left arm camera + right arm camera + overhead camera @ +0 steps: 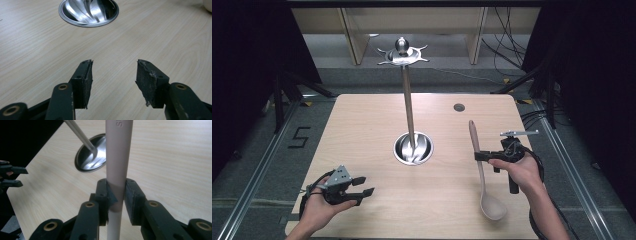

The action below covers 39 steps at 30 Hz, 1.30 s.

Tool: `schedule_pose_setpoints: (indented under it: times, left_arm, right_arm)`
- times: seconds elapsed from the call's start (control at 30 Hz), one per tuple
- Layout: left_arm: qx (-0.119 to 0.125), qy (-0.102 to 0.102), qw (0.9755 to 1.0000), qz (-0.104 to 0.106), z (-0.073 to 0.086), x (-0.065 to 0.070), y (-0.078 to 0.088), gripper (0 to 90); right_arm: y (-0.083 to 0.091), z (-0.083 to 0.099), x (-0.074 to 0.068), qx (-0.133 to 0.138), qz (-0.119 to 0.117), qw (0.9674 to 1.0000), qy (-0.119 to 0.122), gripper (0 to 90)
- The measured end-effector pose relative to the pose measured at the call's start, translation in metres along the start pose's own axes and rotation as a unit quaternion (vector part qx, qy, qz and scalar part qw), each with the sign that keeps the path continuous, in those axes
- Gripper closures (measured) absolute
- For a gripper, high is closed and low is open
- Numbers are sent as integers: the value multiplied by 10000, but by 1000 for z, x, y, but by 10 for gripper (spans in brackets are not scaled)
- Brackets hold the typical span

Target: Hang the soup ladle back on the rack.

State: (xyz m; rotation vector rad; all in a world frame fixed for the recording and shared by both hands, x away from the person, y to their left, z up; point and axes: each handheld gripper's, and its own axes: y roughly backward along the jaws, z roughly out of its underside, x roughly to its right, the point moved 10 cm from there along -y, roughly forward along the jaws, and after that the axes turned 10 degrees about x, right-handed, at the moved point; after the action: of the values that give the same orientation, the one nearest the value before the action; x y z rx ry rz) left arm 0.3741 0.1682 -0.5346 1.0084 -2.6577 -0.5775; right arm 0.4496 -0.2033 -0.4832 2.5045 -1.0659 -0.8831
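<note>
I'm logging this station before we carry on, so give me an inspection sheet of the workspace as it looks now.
Surface: light wooden table, small round hole near the far edge.
Job's things: spoon clamped by its handle; metal stand upright on a round base mid-table.
Clutter: nothing seen.
Grippers: left tongs open, holding nothing; right tongs shut on the spoon.
Cables: one trails from each gripper; more lie on the floor behind.
Surroundings: dark curtains at both sides, wooden frame at the back.

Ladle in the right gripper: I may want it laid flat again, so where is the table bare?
Bare wood lies between the left gripper and the ladle, in front of the stand's round base. The far left corner of the table is also free. It is crowded around the right gripper.
</note>
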Motion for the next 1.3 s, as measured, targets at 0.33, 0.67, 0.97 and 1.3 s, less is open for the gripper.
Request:
schedule_pose_setpoints:
  times: [0.33,0.67,0.97,1.3]
  left_arm:
    - [72,55,10000,22,-1,2,-2,462]
    - [56,54,10000,21,-1,2,-1,460]
    - [412,210,9989,51,-15,5,-1,420]
    - [883,88,9960,43,-39,8,1,379]
  right_arm:
    - [12,1,-22,407,-333,9966,641,748]
    - [21,-3,-30,818,-492,9908,957,748]
    - [28,-2,-47,1025,-660,9813,1486,748]
    - [30,-10,-59,1333,-694,9714,1838,748]
